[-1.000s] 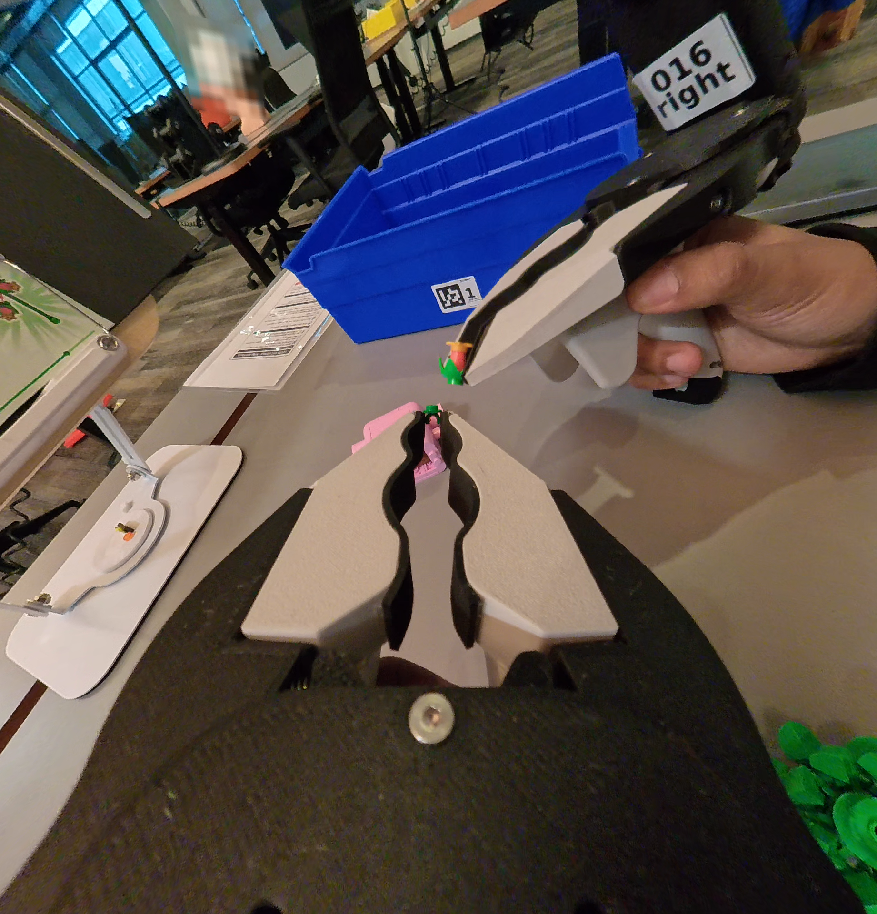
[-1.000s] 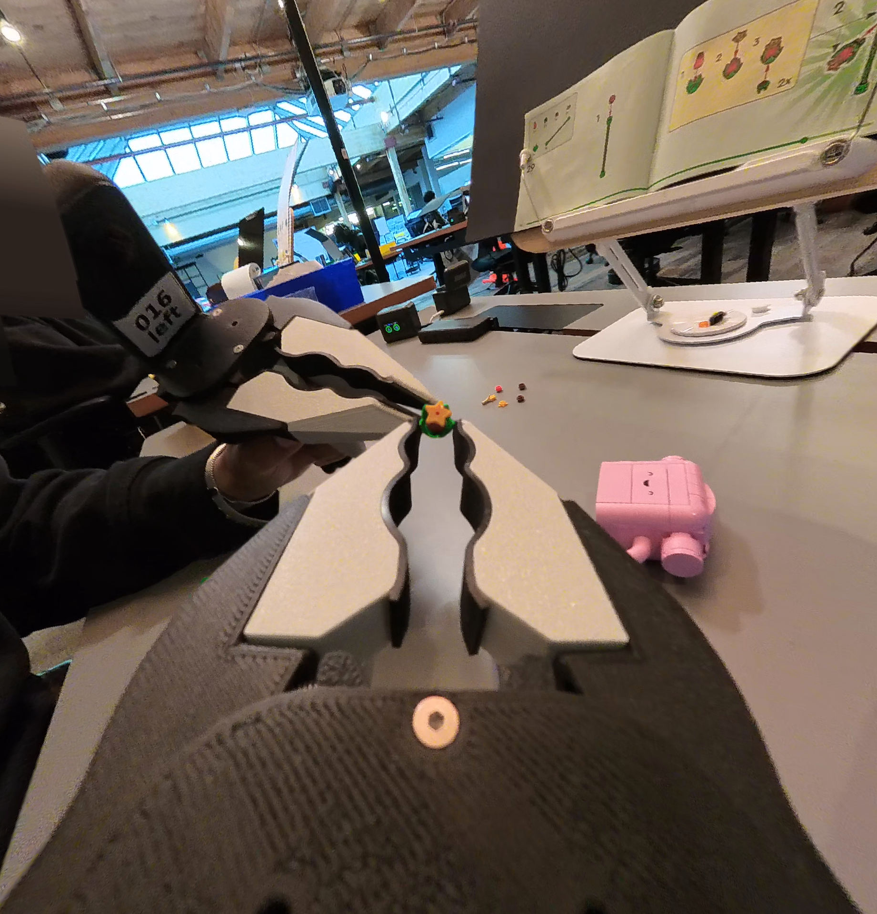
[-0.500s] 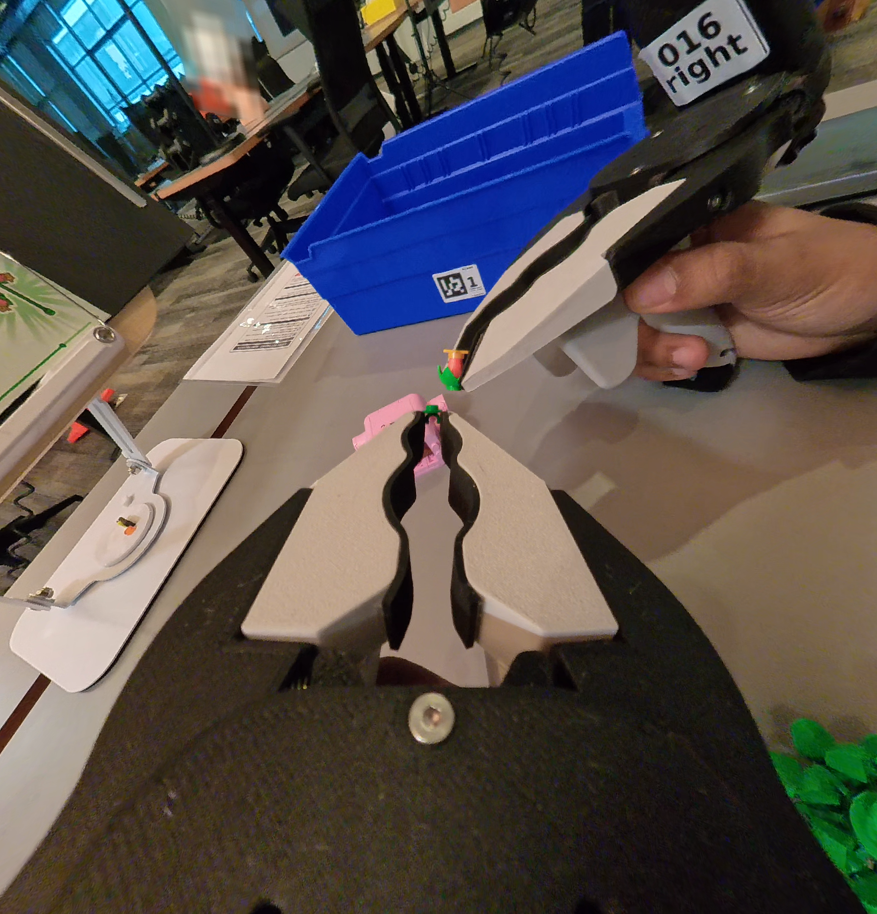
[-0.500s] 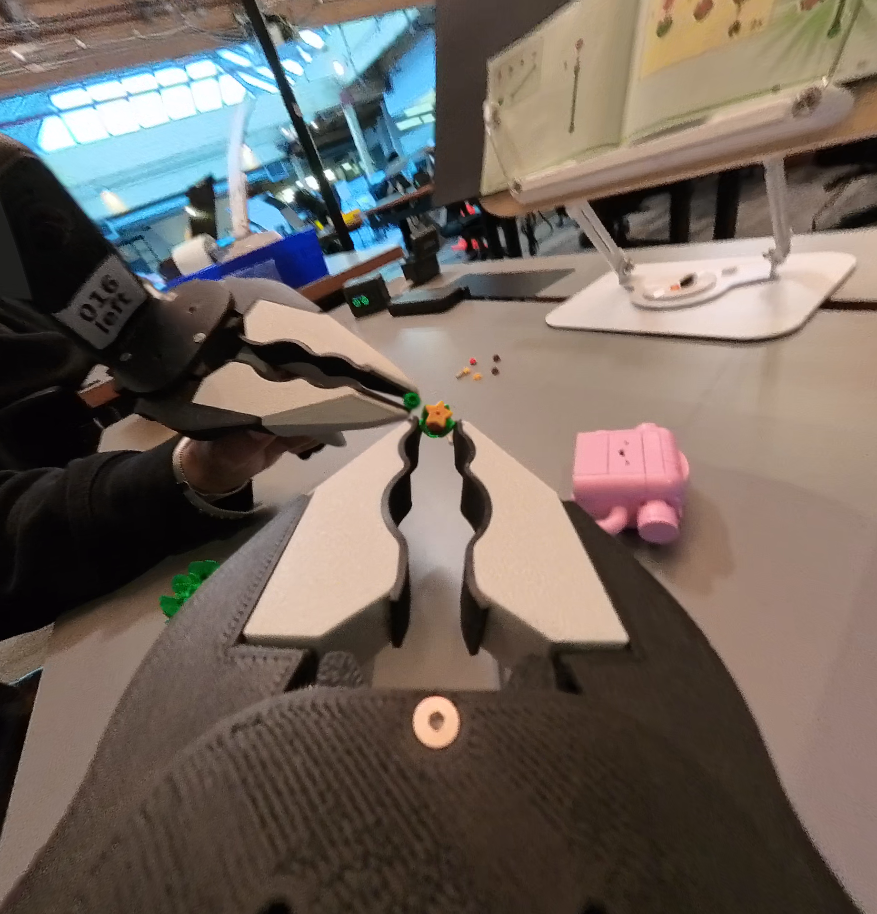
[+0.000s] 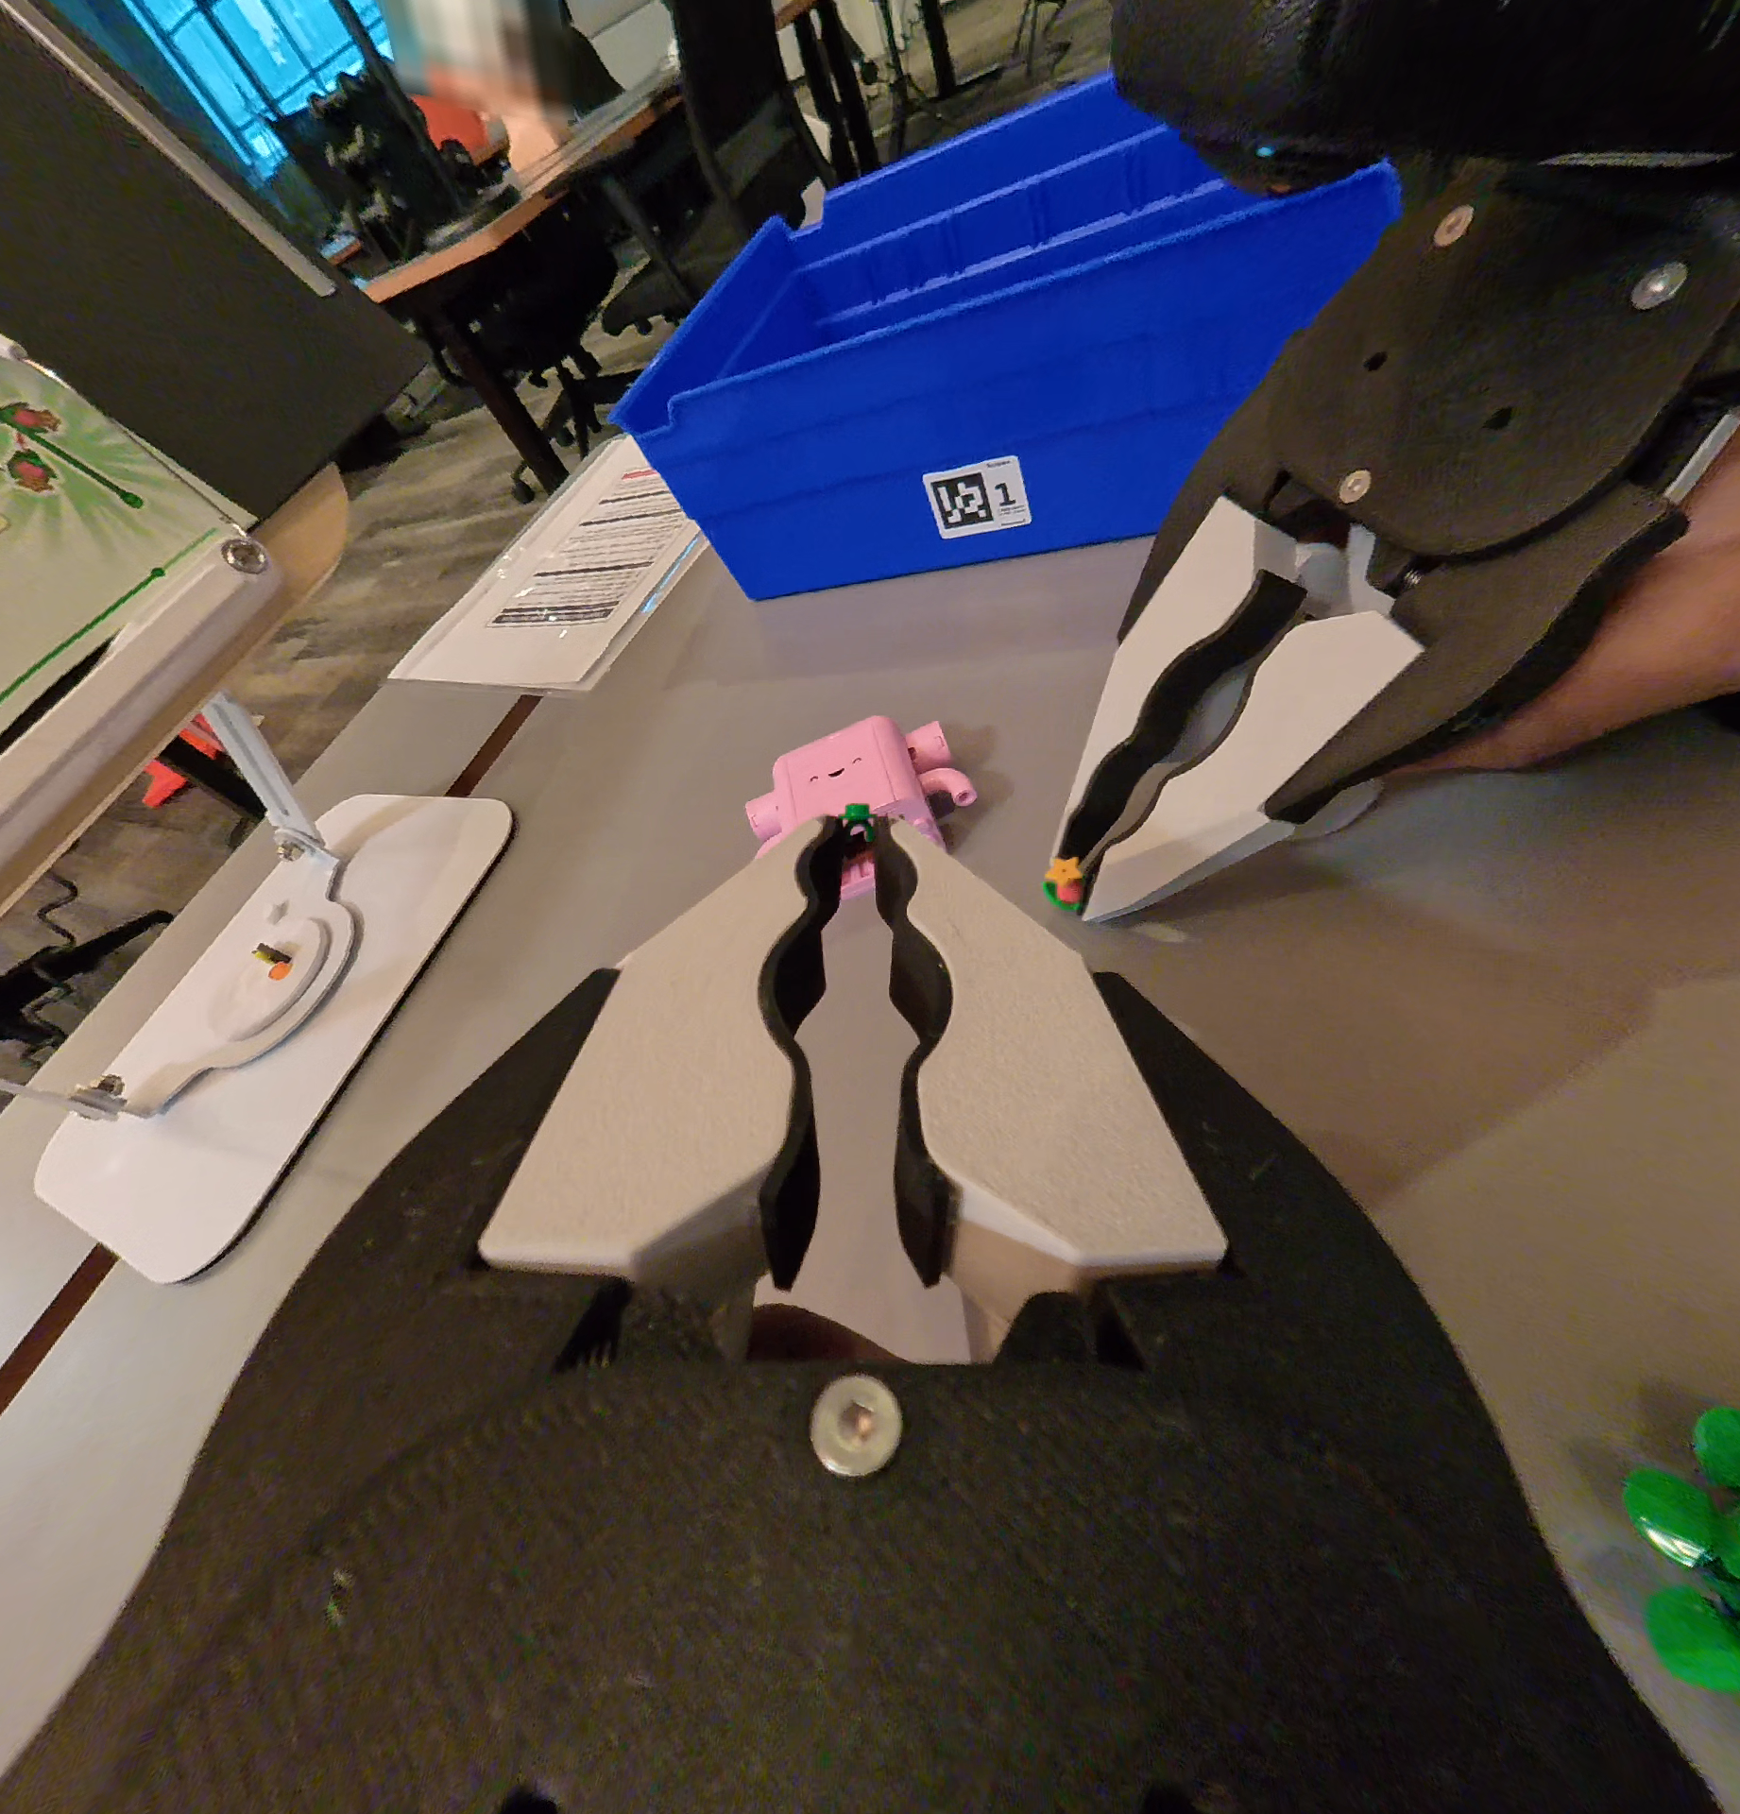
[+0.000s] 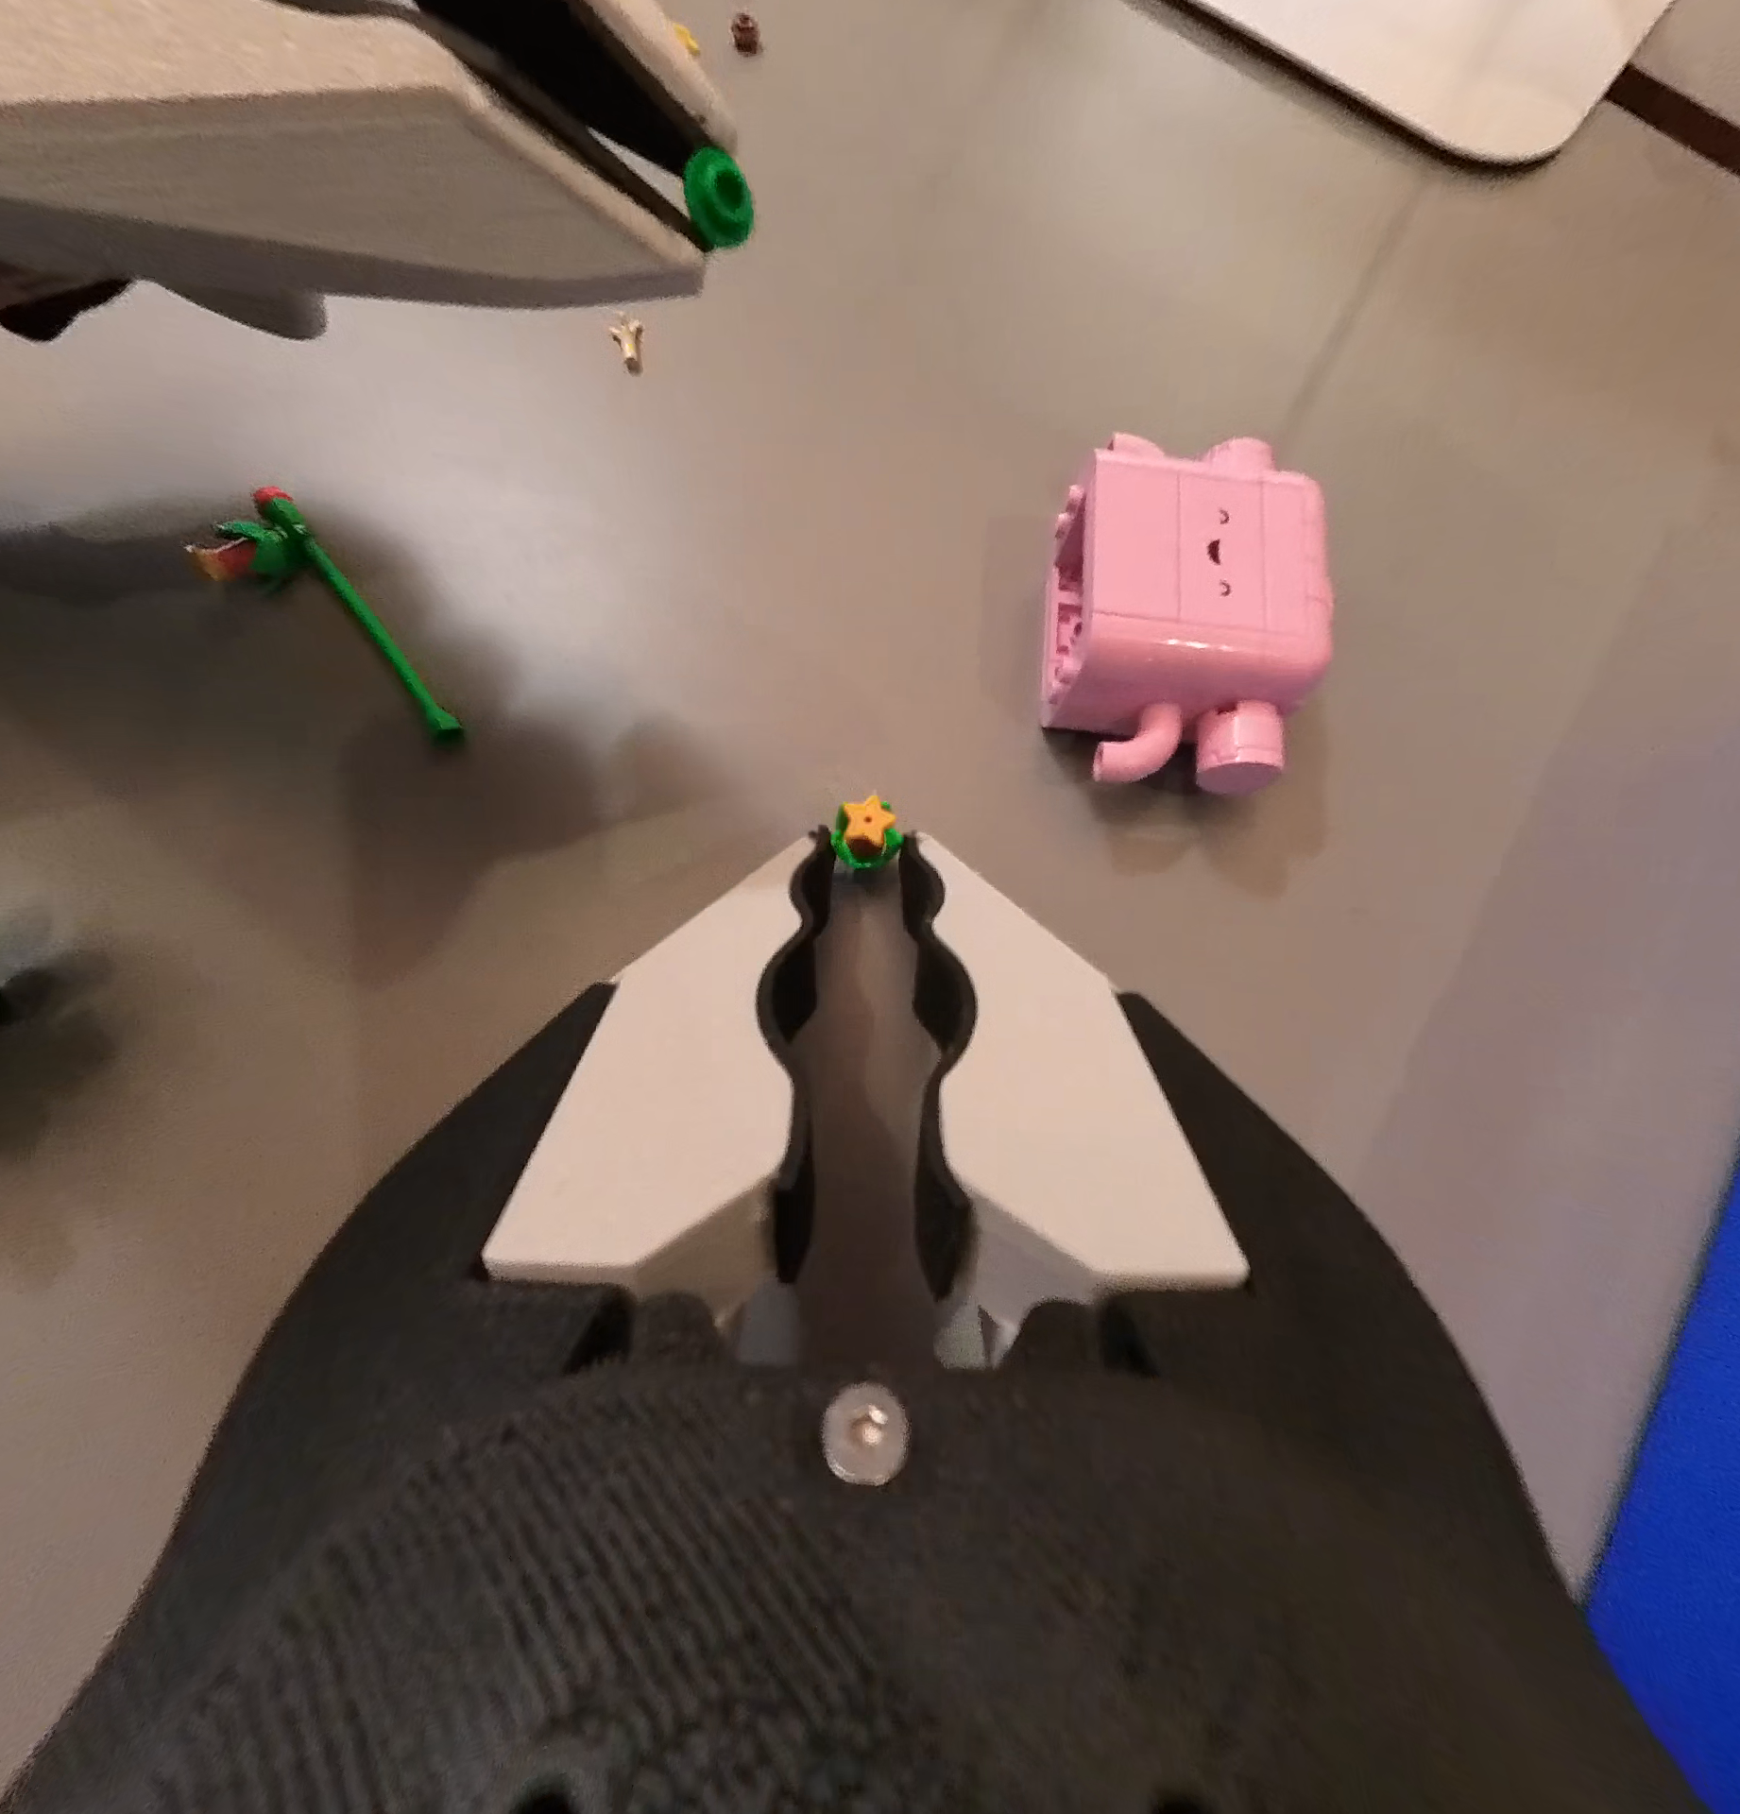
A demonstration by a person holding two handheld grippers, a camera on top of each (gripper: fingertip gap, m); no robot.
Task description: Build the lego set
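Two small pieces are pinched at the tips. The left gripper (image 5: 854, 834) has its jaws nearly together on a round green stud (image 5: 856, 814), which shows more clearly at the tip in the right wrist view (image 6: 717, 201). The right gripper (image 6: 864, 842) is narrowed on a flower bud (image 6: 866, 829): a green cup topped by an orange star. In the left wrist view that bud (image 5: 1063, 880) sits at the tip of the right gripper (image 5: 1077, 888), which points down at the grey table (image 5: 1435, 982), the bud at or just above its surface.

From the left gripper's tips, a pink boxy lego figure (image 5: 861, 775) lies at 12 o'clock, just beyond, and the right gripper stands at 2 o'clock. A blue bin (image 5: 945, 393) is farther off at 12 to 1 o'clock. A white stand base (image 5: 258, 1031) is at 9 o'clock, and a heap of green leaf pieces (image 5: 1710, 1551) is at 4 o'clock, near the frame edge.

From the right gripper's tips, the pink figure (image 6: 1190, 589) is at 1 o'clock, well apart. A green stem with a red bud (image 6: 356, 609) lies flat at 10 o'clock. A tiny pale piece (image 6: 631, 342) is at 11 o'clock, below the left gripper's tip.
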